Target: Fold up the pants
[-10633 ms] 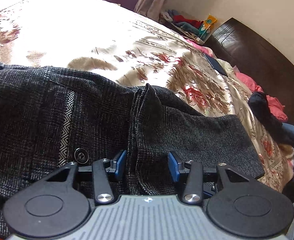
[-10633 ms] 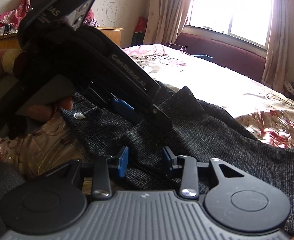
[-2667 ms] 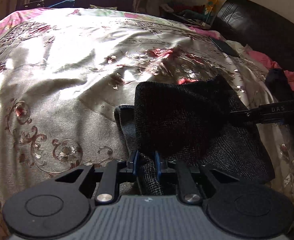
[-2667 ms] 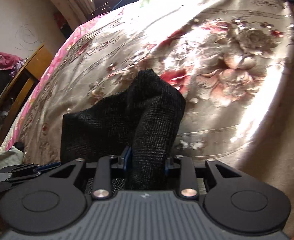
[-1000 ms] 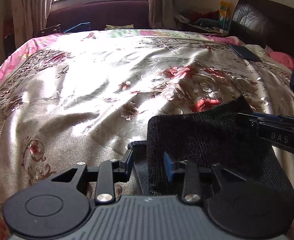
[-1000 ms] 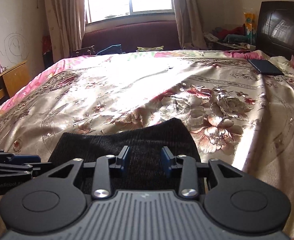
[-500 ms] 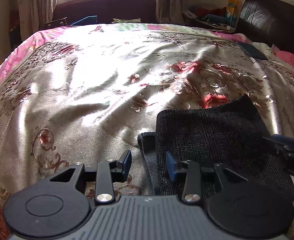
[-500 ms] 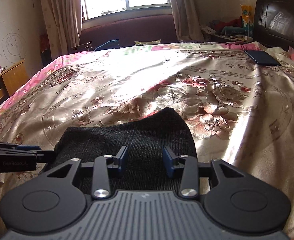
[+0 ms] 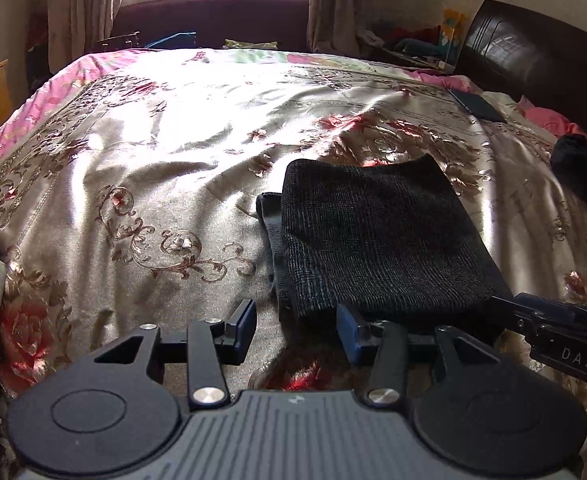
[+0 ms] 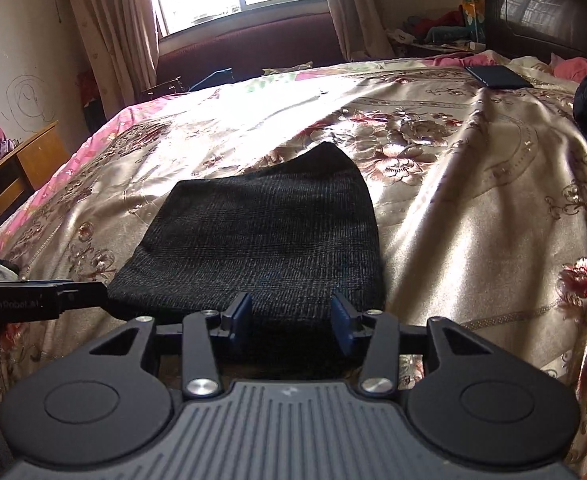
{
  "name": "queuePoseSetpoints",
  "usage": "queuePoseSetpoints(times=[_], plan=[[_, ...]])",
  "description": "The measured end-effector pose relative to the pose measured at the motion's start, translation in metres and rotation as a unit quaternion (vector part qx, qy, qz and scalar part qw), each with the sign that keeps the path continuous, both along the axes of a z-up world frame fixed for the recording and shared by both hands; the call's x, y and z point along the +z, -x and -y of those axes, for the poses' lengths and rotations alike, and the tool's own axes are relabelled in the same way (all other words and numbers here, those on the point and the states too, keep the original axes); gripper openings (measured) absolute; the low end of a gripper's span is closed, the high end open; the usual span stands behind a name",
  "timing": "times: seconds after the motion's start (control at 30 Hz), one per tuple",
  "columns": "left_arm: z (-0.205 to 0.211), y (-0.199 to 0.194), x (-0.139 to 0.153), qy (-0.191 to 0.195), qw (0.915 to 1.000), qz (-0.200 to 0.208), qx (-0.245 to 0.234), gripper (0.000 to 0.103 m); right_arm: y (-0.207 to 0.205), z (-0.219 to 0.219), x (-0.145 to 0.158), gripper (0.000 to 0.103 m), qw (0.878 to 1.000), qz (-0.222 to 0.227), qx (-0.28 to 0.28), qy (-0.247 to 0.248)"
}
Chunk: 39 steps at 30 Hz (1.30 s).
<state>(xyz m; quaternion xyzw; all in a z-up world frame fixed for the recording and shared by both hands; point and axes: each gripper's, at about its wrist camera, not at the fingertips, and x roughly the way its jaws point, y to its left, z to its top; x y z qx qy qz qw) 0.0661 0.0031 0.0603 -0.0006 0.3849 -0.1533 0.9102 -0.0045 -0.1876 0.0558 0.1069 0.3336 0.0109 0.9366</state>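
Note:
The dark checked pants (image 9: 377, 236) lie folded into a compact rectangle on the floral bedspread (image 9: 153, 168). They also show in the right wrist view (image 10: 261, 244). My left gripper (image 9: 296, 330) is open and empty, just short of the fold's near left corner. My right gripper (image 10: 291, 320) is open and empty at the fold's near edge. The right gripper shows at the right edge of the left wrist view (image 9: 561, 336). The left gripper shows at the left edge of the right wrist view (image 10: 41, 300).
A dark phone (image 10: 497, 76) lies on the bed at the far right. A dark garment (image 9: 581, 176) and pink cloth lie near the dark headboard (image 9: 533, 64). A wooden cabinet (image 10: 17, 172) stands left of the bed. A window and maroon sofa are beyond.
Both grippers let go of the folded pants, opened and drew back toward the near edge. The pants now lie flat on the bed.

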Motion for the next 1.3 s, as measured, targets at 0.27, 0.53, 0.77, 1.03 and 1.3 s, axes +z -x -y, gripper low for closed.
queuePoseSetpoints(times=[0.27,0.53,0.77,1.03,1.3], plan=[[0.006,0.039,-0.003,-0.010,0.9997,0.021,-0.001,0.068,0.026,-0.009,-0.001,0.044,1.000,0.003,0.000,-0.017],[0.016,0.062,-0.013,-0.028,0.9993,0.026,-0.001,0.082,0.045,-0.006,-0.002,0.045,0.999,0.014,-0.013,-0.028],[0.026,0.067,-0.023,-0.054,0.9983,0.019,0.001,0.092,0.057,-0.005,-0.015,0.045,0.999,0.004,-0.014,-0.028],[0.030,0.068,-0.029,-0.084,0.9962,0.018,0.017,0.103,0.064,-0.009,-0.024,0.045,1.000,0.002,-0.006,-0.024],[0.031,0.069,-0.036,-0.068,0.9975,0.000,0.016,0.103,0.067,-0.007,-0.024,0.045,1.000,0.007,-0.008,-0.028]])
